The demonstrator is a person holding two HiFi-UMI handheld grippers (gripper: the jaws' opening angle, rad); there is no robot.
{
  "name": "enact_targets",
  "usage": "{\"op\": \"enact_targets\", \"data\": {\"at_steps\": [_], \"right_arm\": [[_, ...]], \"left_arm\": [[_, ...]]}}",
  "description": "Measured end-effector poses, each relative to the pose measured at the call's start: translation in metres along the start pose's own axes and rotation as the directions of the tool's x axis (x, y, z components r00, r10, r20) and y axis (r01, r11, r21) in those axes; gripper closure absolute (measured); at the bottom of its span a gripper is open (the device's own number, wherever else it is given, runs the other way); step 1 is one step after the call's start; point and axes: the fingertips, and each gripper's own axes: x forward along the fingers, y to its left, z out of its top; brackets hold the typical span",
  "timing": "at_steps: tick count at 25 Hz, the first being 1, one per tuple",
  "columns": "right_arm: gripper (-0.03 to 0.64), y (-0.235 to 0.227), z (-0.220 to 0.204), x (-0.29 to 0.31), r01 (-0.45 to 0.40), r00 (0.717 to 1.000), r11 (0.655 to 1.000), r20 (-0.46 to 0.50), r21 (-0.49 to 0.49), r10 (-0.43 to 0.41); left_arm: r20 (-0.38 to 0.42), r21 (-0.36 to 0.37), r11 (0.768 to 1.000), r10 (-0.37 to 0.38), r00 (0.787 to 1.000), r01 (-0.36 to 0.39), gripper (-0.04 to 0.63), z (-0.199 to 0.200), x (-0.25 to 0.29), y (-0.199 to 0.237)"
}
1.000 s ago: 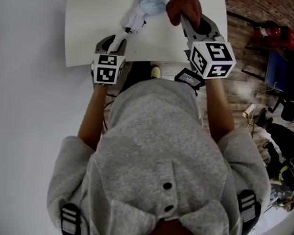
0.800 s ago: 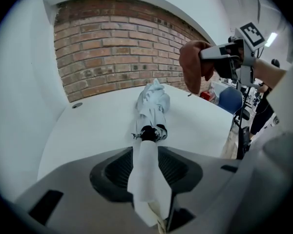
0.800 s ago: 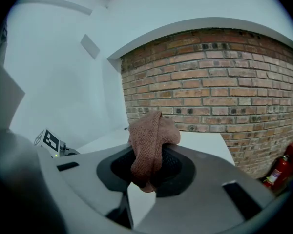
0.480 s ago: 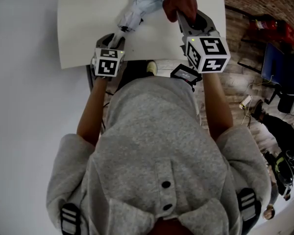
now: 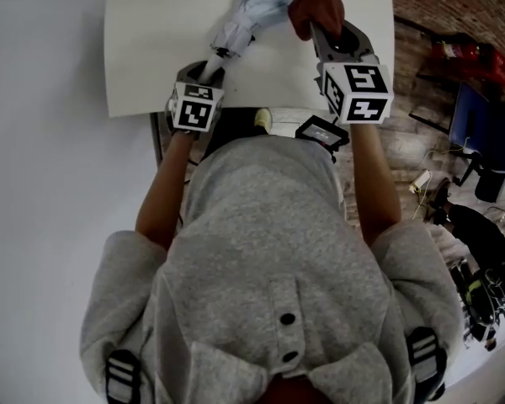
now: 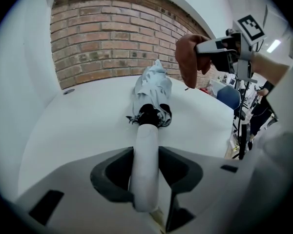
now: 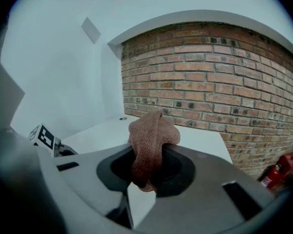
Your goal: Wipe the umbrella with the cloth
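A white table (image 5: 143,66) stands by a wall of red-brown bricks (image 7: 210,77). Next to the bricks, the wall is plain white (image 7: 53,67). A red fire extinguisher (image 7: 270,175) sits low by the brick wall, to the right of the table. Farther right there is a blue chair (image 5: 480,124) among dark, messy things. The floor (image 5: 412,154) there looks brown. The light is soft and even.

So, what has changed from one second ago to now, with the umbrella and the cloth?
Very little. The left tongs seem to have edged slightly forward over the table, umbrella with them. Nothing was taken or released: the left tongs stay shut on the umbrella, the right tongs on the cloth, held up beside the umbrella.
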Motion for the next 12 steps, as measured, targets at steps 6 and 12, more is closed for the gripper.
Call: {"op": "enact_targets", "data": {"at_steps": [6, 12], "right_arm": [[0.535, -0.007, -0.012, 0.01, 0.026, 0.999, 0.999, -0.037, -0.036, -0.028], [0.535, -0.018, -0.029, 0.028, 0.05, 0.996, 0.996, -0.072, -0.07, -0.055]], "left_arm": [[-0.009, 0.009, 1.0, -0.004, 1.0, 0.004, 0.442, -0.001, -0.002, 0.0], [-0.004, 0.012, 1.0, -0.012, 1.0, 0.012, 0.443, 0.001, -0.005, -0.001]]}}
